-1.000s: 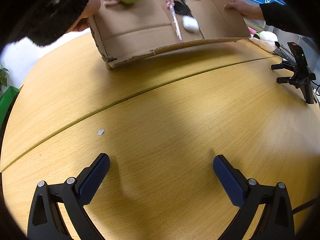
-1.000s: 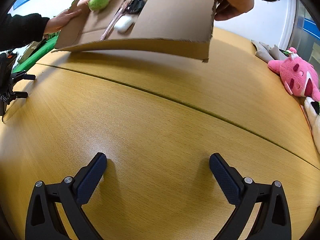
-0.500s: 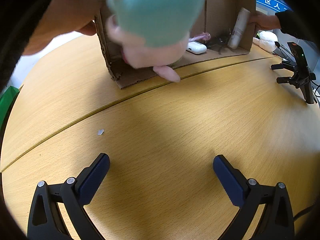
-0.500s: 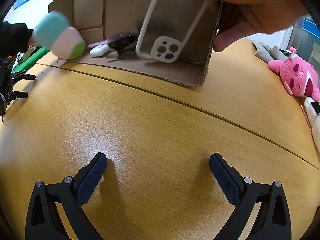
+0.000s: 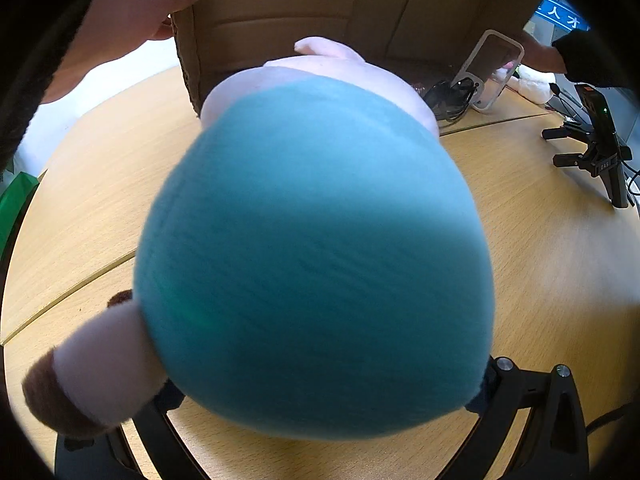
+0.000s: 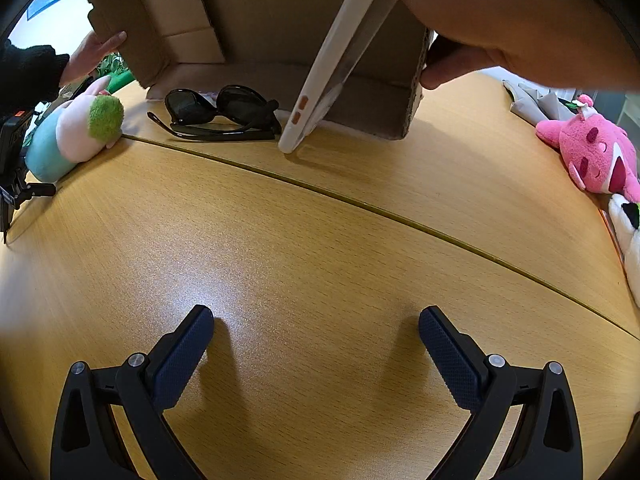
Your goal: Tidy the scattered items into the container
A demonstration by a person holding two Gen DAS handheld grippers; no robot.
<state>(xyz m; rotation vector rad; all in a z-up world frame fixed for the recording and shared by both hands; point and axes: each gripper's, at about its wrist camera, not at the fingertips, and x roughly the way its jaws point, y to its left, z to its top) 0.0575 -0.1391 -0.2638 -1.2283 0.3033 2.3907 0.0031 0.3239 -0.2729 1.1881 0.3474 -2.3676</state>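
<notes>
A: Where's the plush toy [image 6: 72, 136]?
B: On the wooden table [image 6: 320, 240], far left in the right wrist view, lying on its side. Long axis runs roughly left-right, green tuft toward the sunglasses [image 6: 220, 114], teal end away from them. In the left wrist view the same toy [image 5: 316, 252] is blurred and fills most of the frame, teal end toward the lens.

A: Other items?
B: Sunglasses sit upside down, arms folded, at the mouth of the cardboard box [image 6: 280, 20]. White phone case [image 6: 340, 60] stands on its lower end, tilted, top leaning against the box & a hand.

A: Grippers?
B: Right gripper [image 6: 316, 344] low over bare table, fingers wide apart, nothing between them. Left gripper: only bits of black frame show under the plush; fingers covered, can't tell if apart or together.

A: The box?
B: Tipped up w/ its opening facing the grippers, a bare hand [image 6: 94, 52] on its left edge & another hand [image 6: 512, 20] on its right. Nothing visibly inside.

A: Around it?
B: Pink plush [image 6: 592, 156] at the table's right edge, black camera stand [image 5: 600, 148] further off.
</notes>
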